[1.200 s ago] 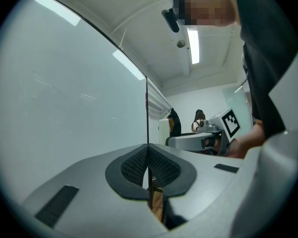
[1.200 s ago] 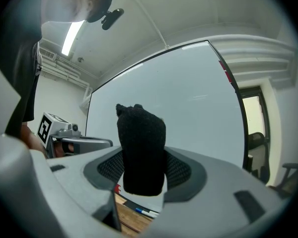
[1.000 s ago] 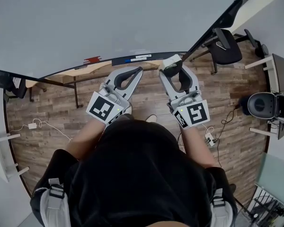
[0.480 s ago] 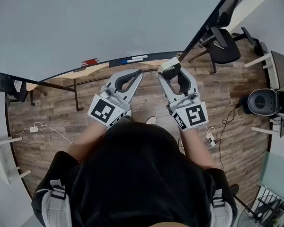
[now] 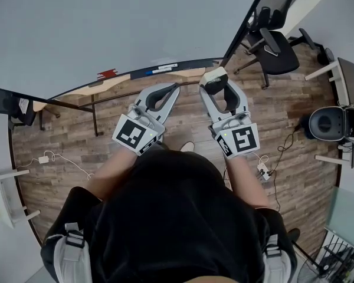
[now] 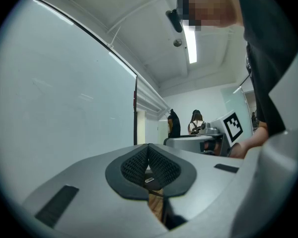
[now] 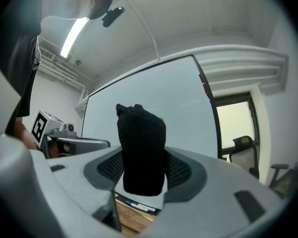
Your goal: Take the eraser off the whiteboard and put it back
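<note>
Left gripper (image 5: 174,87) and right gripper (image 5: 215,82) shifted slightly along the whiteboard (image 5: 106,22), right one clamping the eraser (image 7: 141,150) near the tray (image 5: 165,70), left one closed, empty, open wood floor (image 5: 65,140) below, chair (image 5: 280,49) at right.

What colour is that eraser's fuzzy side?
Black felt on the pale-backed whiteboard eraser; the right gripper view shows it best.

Black office chair (image 5: 281,49) on wooden floor (image 5: 65,131), white adapter (image 5: 44,158) nearby

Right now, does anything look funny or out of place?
Nothing is spilled or broken. Only the black felt eraser is off its spot: it is clamped in the right gripper, held in front of the large white whiteboard rather than resting on it.
</note>
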Demonstrator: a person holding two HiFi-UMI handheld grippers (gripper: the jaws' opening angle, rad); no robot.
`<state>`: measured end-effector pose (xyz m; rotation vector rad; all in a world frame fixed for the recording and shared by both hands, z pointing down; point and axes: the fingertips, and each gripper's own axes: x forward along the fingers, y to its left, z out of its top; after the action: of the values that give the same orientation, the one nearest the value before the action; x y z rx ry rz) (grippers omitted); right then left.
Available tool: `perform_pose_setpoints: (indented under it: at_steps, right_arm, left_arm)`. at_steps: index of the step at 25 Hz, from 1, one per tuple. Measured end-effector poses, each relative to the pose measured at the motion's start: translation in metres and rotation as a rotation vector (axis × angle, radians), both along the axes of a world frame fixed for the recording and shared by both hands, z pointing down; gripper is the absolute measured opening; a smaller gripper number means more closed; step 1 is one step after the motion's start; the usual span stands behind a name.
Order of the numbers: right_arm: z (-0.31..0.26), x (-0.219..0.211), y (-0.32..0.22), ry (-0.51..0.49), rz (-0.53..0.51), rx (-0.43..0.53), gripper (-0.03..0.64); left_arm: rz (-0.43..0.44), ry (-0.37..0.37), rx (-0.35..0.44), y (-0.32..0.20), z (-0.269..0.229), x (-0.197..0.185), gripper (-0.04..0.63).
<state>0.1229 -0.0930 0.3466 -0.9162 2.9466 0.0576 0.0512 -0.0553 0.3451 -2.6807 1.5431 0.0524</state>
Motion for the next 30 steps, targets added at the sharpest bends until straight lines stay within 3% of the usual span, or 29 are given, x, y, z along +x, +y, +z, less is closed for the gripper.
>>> perform_pose_setpoints:
  at_steps: [6, 15, 30]
  right_arm:
    - [0.009, 0.02, -0.014, 0.002, 0.043, 0.004, 0.221]
    - [0.023, 0.028, -0.057, 0.005, 0.149, 0.023, 0.221]
    - [0.065, 0.005, -0.148, 0.042, 0.215, -0.022, 0.221]
  left_arm:
    - [0.001, -0.003, 0.021, -0.013, 0.001, 0.022, -0.005]
    - [0.01, -0.006, 0.052, -0.061, 0.019, 0.015, -0.005]
    - [0.084, 0.024, 0.029, -0.147, 0.057, 0.001, -0.005]
